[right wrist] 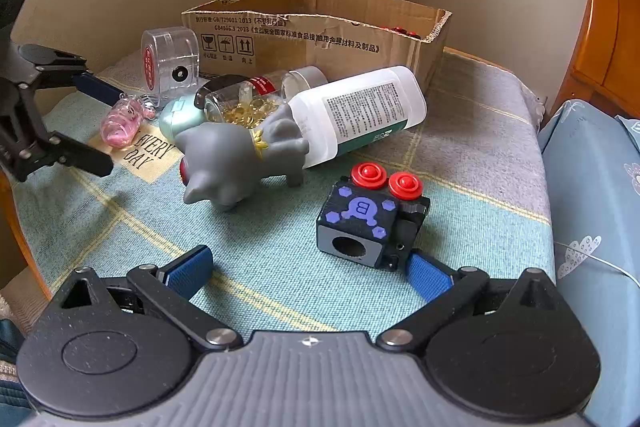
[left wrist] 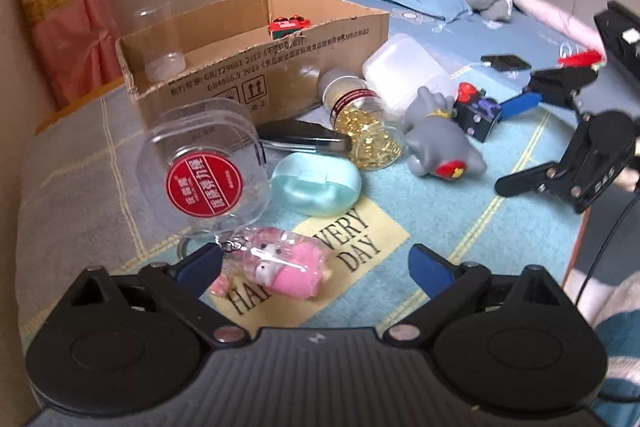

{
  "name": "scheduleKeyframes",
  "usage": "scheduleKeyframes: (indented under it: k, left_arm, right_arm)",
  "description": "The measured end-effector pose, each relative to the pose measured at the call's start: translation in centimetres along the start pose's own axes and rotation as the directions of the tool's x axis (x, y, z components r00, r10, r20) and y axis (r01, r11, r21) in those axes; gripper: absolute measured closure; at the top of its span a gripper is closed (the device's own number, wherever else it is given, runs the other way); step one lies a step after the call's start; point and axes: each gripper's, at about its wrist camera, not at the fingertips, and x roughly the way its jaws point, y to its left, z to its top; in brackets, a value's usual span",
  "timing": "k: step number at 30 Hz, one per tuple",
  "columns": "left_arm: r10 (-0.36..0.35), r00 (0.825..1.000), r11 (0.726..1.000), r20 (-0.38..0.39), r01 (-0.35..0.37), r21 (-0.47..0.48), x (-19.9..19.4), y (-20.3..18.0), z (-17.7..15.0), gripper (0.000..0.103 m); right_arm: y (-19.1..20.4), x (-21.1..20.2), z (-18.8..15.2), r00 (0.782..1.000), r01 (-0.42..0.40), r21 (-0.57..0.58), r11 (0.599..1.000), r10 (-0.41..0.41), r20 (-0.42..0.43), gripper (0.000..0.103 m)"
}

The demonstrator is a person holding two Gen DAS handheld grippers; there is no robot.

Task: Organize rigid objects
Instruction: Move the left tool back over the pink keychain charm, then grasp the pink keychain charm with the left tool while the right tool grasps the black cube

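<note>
Left wrist view. Landmark: cardboard box (left wrist: 256, 55), open-topped, on a checked cloth (left wrist: 440, 219).
- Left gripper (left wrist: 316, 267): jaws spread wide, holding nothing; low over the cloth, nearer the camera than the box.
- Pink keychain toy (left wrist: 280, 267): lies between the spread fingers, its long axis slanting from near the left finger down toward the right. Whether it touches that finger cannot be told.
- Clear case with a red round label (left wrist: 204, 167): leans against the box's front wall.
- Mint oval case (left wrist: 316, 189): just right of the clear case.
- Black key fob (left wrist: 304, 141): lies flat in front of the box.
- Jar of gold capsules (left wrist: 360, 123): on its side, cap toward the box.
- White bottle (left wrist: 404, 71): on its side, off the box's right corner.
- Grey cat figure (left wrist: 440, 139): toppled, right of the jar.
- Red toy (left wrist: 288, 25): inside the box, by the far wall.

Right wrist view. Same landmark box (right wrist: 320, 35).
- Right gripper (right wrist: 308, 273): jaws wide apart, empty.
- Black cube with two red buttons (right wrist: 368, 223): well in front of the box, touching the right finger, round hole facing the camera.
- Grey cat figure (right wrist: 240, 159): lies between cube and box, head toward the left, against the white bottle (right wrist: 360, 111).
- White bottle: long axis rises rightward.
</note>
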Motion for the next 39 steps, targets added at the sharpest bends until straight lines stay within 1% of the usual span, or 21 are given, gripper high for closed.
scheduleKeyframes:
  k: [2,3,4,8,13,18,21,24,26,29,31,35,39]
  left_arm:
    - [0.016,1.000,1.000,-0.018,-0.016,0.000,0.4,0.4,0.1,0.023]
    - [0.025,1.000,1.000,-0.016,-0.025,0.003,0.6,0.6,0.2,0.027]
    - [0.024,1.000,1.000,-0.017,-0.024,0.005,0.7,0.7,0.3,0.028]
    - [0.014,1.000,1.000,-0.021,-0.014,-0.003,0.8,1.2,0.4,0.029]
    - [-0.013,0.999,1.000,-0.039,0.013,0.008,0.4,0.4,-0.2,0.030]
    - [-0.046,0.997,0.999,-0.067,0.048,0.023,-1.1,-0.6,-1.1,0.030]
    - [-0.038,0.997,0.999,-0.072,0.040,0.027,-1.6,-1.0,-1.4,0.030]
    - [-0.034,0.996,0.999,-0.083,0.033,-0.004,-1.6,-0.8,-1.4,0.030]
    - [-0.016,0.996,1.000,-0.083,0.015,-0.013,-1.5,-0.9,-1.4,0.030]
    - [0.055,0.995,0.998,-0.077,-0.058,-0.033,-1.4,-0.6,-1.2,0.031]
    - [0.088,0.993,0.994,-0.080,-0.092,-0.053,-1.4,0.0,-1.2,0.032]
    - [0.107,0.990,0.989,-0.090,-0.115,-0.092,-1.9,1.4,-1.8,0.030]
    - [0.155,0.982,0.980,-0.111,-0.168,-0.112,-2.3,2.5,-2.5,0.028]
  right_arm:
    - [0.0,0.0,0.0,1.000,0.000,0.001,1.000,0.000,0.002,0.000]
    - [0.0,0.0,-0.1,1.000,0.000,0.001,1.000,0.000,0.004,0.000]
    - [0.0,0.0,-0.1,1.000,0.001,0.002,1.000,-0.001,0.006,0.000]
    - [0.0,0.0,-0.2,1.000,0.002,0.004,1.000,-0.002,0.009,0.000]
    - [0.0,0.0,-0.2,1.000,0.001,0.003,1.000,-0.001,0.009,0.000]
    - [0.0,0.0,-0.2,1.000,0.001,0.003,1.000,-0.001,0.009,0.000]
    - [0.0,0.0,-0.2,1.000,0.001,0.003,1.000,-0.001,0.009,0.000]
    - [0.0,0.0,-0.2,1.000,0.001,0.003,1.000,-0.001,0.009,0.000]
    - [0.0,0.0,-0.2,1.000,0.000,0.003,1.000,0.000,0.008,0.000]
    - [0.0,-0.1,-0.4,1.000,0.000,0.002,1.000,0.000,0.010,0.000]
    - [0.1,-0.1,-0.4,1.000,0.000,0.002,1.000,0.000,0.008,0.000]
    - [0.2,-0.2,-0.4,1.000,-0.002,0.000,1.000,0.002,0.006,0.000]
    - [0.1,-0.1,-0.3,1.000,-0.003,-0.003,1.000,0.003,0.002,0.000]
